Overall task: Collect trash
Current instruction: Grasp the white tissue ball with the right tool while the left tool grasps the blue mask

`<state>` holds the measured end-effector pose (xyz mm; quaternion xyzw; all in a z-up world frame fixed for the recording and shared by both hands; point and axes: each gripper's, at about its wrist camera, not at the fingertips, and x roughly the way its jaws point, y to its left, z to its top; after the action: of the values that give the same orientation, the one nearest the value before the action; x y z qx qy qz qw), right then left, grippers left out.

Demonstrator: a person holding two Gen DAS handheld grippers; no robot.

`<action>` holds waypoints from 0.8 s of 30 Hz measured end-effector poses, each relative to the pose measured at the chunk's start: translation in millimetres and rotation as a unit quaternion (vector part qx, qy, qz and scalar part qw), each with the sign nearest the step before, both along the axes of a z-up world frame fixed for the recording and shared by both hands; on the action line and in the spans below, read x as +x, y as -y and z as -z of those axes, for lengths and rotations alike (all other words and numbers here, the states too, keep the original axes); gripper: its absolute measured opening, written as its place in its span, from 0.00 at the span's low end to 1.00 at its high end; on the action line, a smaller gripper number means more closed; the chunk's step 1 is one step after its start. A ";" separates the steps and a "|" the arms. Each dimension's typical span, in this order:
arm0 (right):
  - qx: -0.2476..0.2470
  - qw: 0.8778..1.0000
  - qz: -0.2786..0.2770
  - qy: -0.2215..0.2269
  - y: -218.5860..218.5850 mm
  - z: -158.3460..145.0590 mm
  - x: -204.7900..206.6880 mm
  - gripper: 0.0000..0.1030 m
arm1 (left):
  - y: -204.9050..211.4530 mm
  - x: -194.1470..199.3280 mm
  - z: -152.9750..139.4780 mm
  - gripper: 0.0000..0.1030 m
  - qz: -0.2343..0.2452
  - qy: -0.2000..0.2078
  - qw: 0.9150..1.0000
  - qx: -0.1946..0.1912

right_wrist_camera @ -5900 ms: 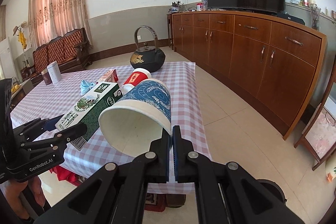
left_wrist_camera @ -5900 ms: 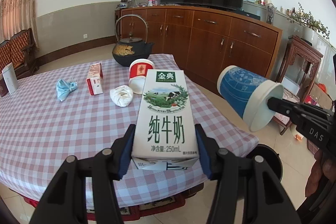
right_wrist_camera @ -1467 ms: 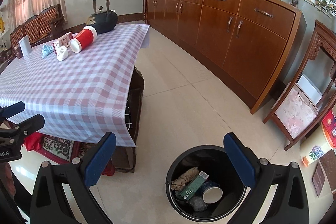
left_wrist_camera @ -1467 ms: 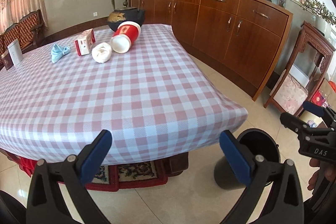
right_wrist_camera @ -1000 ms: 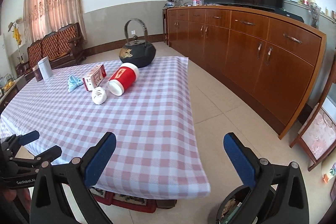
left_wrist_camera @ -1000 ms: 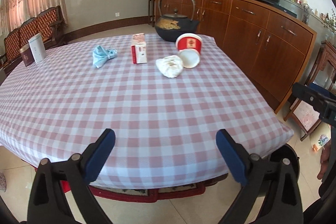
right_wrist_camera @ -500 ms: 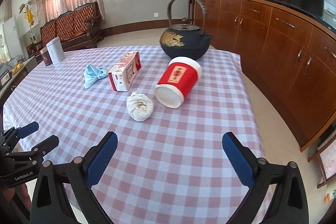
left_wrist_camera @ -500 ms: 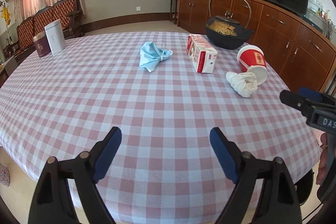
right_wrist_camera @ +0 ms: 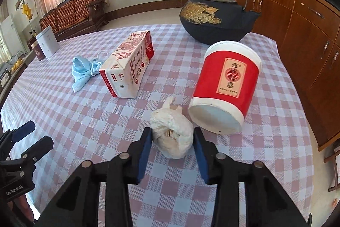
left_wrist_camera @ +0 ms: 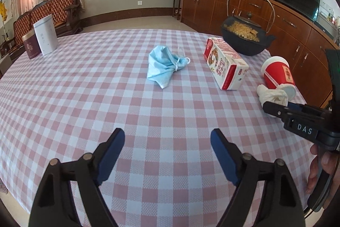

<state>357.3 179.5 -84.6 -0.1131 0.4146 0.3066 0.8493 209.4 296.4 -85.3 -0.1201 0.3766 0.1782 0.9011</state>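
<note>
A crumpled white paper wad lies on the checked tablecloth between the fingers of my right gripper, whose jaws stand on either side of it, close to touching. The wad also shows in the left wrist view. A red paper cup lies on its side just right of the wad. A red-and-white carton and a blue face mask lie farther left. My left gripper is open and empty above the cloth, short of the mask and the carton.
A black iron teapot stands at the table's far side. Two tins stand at the far left corner. A wooden sideboard runs along the right wall, a bench along the back. The table edge is close on the right.
Both grippers have moved in over the table. My right gripper has narrowed and now has the paper wad between its fingers. My left gripper has come closer to the mask and carton.
</note>
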 end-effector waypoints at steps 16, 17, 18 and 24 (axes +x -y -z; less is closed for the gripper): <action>0.043 0.998 0.011 0.042 -40.6 -41.3 34.6 0.34 | -52.0 95.2 4.5 0.56 0.001 -0.017 1.000 -0.018; 0.045 0.998 0.011 0.045 -42.1 -43.9 35.9 0.34 | -54.7 100.4 5.6 0.46 0.005 -0.020 1.000 -0.022; 0.044 0.998 0.011 0.049 -43.5 -46.5 36.3 0.34 | -55.6 102.4 5.7 0.24 0.009 -0.022 0.999 -0.022; 0.043 0.997 0.009 0.063 -31.1 -55.1 30.6 0.34 | -36.6 70.4 -14.1 0.07 0.026 0.018 0.999 0.007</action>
<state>387.9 210.6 -29.5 -0.0919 0.3479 0.3091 0.8803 279.9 333.1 -71.2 -0.1075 0.3623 0.1552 0.9127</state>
